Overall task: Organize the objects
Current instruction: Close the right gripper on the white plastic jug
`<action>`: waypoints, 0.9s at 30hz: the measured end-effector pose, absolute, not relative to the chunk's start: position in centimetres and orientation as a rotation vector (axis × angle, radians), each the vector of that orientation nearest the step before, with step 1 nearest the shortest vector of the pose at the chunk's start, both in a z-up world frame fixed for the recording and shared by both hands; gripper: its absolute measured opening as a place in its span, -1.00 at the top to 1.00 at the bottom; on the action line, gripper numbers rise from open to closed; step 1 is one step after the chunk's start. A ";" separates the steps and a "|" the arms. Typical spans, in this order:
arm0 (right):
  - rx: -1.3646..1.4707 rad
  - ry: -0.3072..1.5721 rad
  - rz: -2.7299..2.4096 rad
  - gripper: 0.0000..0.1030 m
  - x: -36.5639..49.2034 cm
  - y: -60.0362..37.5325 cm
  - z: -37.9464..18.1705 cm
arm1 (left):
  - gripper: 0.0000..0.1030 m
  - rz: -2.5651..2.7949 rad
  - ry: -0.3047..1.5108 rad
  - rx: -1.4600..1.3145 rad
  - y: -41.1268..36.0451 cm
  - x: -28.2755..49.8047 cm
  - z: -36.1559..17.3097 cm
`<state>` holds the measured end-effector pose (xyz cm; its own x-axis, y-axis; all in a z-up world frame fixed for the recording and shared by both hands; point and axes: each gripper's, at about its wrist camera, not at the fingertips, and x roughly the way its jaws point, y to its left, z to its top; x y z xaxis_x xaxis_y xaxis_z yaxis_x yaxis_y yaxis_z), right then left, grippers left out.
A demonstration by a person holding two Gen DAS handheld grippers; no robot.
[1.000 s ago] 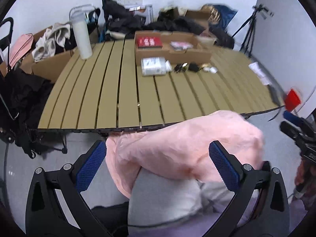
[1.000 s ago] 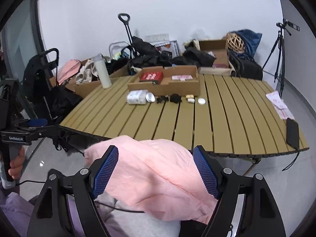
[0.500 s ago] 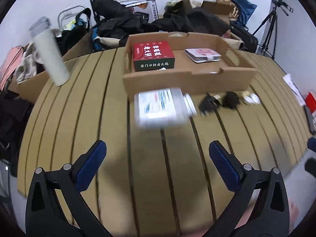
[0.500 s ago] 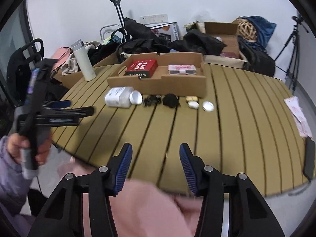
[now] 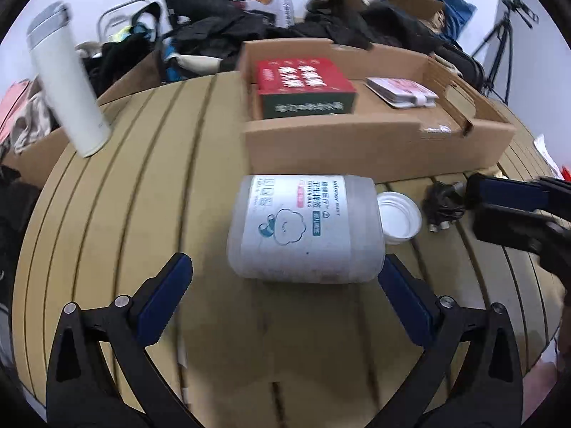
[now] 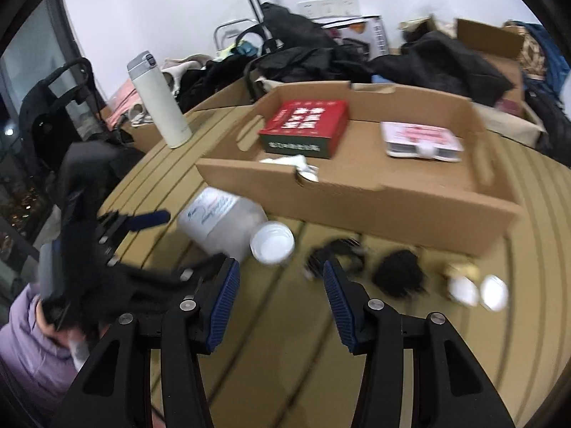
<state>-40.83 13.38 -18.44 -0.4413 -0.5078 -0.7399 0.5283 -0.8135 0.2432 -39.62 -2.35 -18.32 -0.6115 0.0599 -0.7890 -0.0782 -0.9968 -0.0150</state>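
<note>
- both grippers have been brought from over a pink-clad lap to the slatted table [image 5: 142,214].
- the left gripper [image 5: 285,285] is held wide open and empty, and the clear plastic jar [image 5: 303,224], on its side just in front of the cardboard tray [image 5: 357,146], is now framed between its fingers, untouched.
- the right gripper [image 6: 282,296] has just been narrowed, with nothing between its jaws; it is aimed near the jar's white lid [image 6: 273,242] and a black cable bundle [image 6: 335,253].
- a pickup of the jar is judged to be next, probably for the tray.
</note>
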 end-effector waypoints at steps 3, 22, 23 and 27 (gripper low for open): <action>1.139 -0.009 -2.181 -0.02 -42.1 11.4 -19.0 | -0.99 2.686 -0.180 -1.246 -4.5 -38.8 -17.4; 1.196 -0.033 -2.112 0.76 -34.7 8.8 -19.0 | 0.26 2.485 -0.294 -1.214 -2.8 -28.6 -16.2; 1.196 -0.053 -2.136 0.76 -34.4 9.9 -18.7 | 0.13 2.521 -0.336 -1.220 -3.8 -28.2 -16.0; 1.132 -0.115 -2.161 0.13 -34.4 12.5 -16.5 | -0.26 2.609 -0.513 -1.211 -7.8 -29.8 -15.0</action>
<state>-34.42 12.50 -16.49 -0.3860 -0.6081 -0.6937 0.5310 -0.7614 0.3719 -29.75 -7.76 -15.02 -0.6362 0.3389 -0.6931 -0.0509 -0.9148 -0.4006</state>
